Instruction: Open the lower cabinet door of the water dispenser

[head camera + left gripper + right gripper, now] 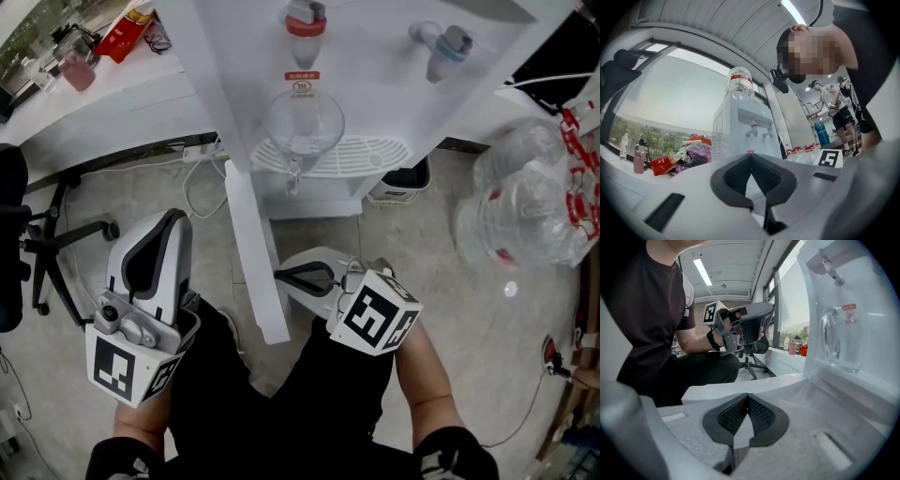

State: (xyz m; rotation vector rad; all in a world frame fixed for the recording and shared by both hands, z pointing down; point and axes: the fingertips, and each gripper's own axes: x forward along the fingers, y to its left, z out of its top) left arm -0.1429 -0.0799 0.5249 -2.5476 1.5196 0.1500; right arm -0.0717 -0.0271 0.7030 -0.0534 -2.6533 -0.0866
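Concrete floor; cabinet door edge-on (long axis toward person)

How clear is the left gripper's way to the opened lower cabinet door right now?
Probably clear. The left gripper hangs just left of the swung-out cabinet door, with only floor showing between them. Its jaws are together, so it could likely push the panel but would need opening to pinch its edge.
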